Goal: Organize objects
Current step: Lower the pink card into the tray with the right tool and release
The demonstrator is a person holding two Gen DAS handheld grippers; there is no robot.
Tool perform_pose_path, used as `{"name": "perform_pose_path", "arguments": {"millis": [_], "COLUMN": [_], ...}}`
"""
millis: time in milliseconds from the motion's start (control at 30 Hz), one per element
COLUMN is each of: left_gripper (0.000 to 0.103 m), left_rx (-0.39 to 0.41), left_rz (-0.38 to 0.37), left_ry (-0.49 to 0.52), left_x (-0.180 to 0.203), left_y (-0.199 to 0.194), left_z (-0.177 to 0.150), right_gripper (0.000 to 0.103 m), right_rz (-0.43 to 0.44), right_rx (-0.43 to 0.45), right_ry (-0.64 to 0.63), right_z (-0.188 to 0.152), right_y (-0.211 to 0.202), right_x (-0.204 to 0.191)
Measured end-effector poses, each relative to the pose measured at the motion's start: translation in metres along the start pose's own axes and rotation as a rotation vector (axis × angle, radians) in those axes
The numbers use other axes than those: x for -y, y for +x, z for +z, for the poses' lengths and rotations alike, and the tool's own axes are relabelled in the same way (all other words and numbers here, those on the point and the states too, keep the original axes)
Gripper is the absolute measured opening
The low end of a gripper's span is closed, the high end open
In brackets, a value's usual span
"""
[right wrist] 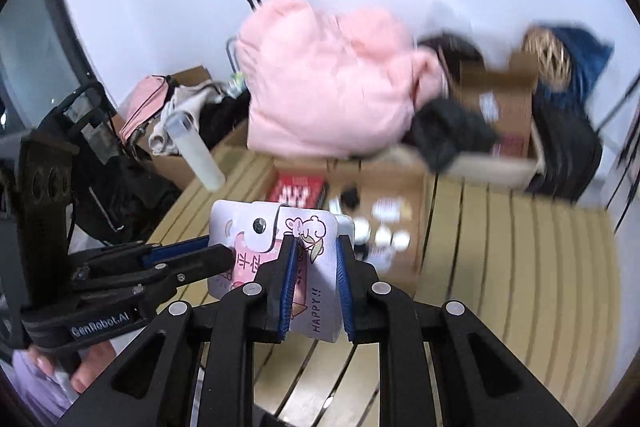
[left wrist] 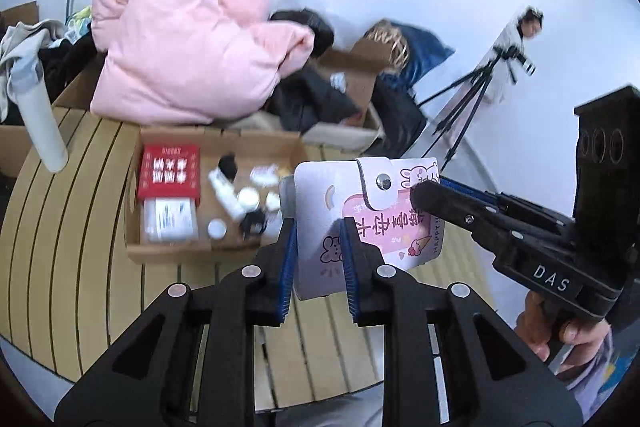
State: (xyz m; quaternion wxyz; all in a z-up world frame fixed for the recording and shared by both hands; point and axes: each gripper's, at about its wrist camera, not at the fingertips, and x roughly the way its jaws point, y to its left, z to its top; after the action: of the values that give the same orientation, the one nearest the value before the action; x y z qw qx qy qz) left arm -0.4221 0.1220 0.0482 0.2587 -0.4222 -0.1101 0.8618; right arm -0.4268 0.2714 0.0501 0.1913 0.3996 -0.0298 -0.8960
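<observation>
Fingers [left wrist: 286, 263] first: my left gripper [left wrist: 318, 259] had its blue ribbed pads pinching the lower edge of the card wallet [left wrist: 360, 219], one pad on each face. That wallet was a flat, glossy thing, white with pink panels, cartoon rabbits and a rounded flap fastened by a shiny metal snap. It hung in the air above the slatted table [left wrist: 80, 227], just in front of the open cardboard box [left wrist: 172, 251].

My right gripper [right wrist: 316, 267] gripped the same wallet at its other side, the matte black jaws pressed onto the printed face and the back, beside the word HAPPY. From the left camera that right gripper came in as a long black beak, its tip clamped over the wallet's far edge, and my right hand [left wrist: 560, 331] was wrapped round its handle.

Outward now. The table's tan planks ran in long parallel strips with dark gaps. The shallow box sat on them, holding a red rectangular packet [left wrist: 168, 177] with white lettering, a clear-wrapped pack [left wrist: 170, 219] below it, and a blurred scatter of small white bottles and round caps [left wrist: 240, 203].

Behind it lay a puffy pink quilted jacket [left wrist: 180, 47], soft and heaped, next to dark crumpled clothing [left wrist: 316, 99] spilling from a larger cardboard carton [left wrist: 352, 75]. A pale smooth cylinder [left wrist: 38, 119] leaned at the left. A black tripod [left wrist: 468, 95] stood by the white wall.
</observation>
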Motion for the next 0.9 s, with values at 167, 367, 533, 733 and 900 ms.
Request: {"name": "perform_pose_path", "arguments": {"millis": [167,367,533,733,900], "left_gripper": [0.018,0.018,0.018,0.018,0.017], "left_rx": [0.017,-0.080,-0.150,-0.245,-0.286], "left_rz": [0.033,0.048,0.050,0.085,0.239], "left_ry": [0.019,0.005,-0.068,-0.148,-0.120], "left_x": [0.002,-0.023,-0.065,-0.116,-0.136], "left_y": [0.007,0.080,0.169,0.280,0.330], "left_z": [0.026,0.049,0.064,0.063,0.058], "right_gripper": [0.021,0.021,0.021,0.021,0.021], "right_rz": [-0.022,-0.038,-0.056,-0.106,-0.173], "right_rx": [0.000,-0.076,-0.180,-0.267,-0.332], "right_ry": [-0.016,0.007,0.056,0.072,0.045], "right_z": [0.034,0.054,0.064,0.062,0.047], "right_y": [-0.003,0.057,0.145,0.256,0.332], "right_x": [-0.009,0.024,0.071,0.109,0.119]}}
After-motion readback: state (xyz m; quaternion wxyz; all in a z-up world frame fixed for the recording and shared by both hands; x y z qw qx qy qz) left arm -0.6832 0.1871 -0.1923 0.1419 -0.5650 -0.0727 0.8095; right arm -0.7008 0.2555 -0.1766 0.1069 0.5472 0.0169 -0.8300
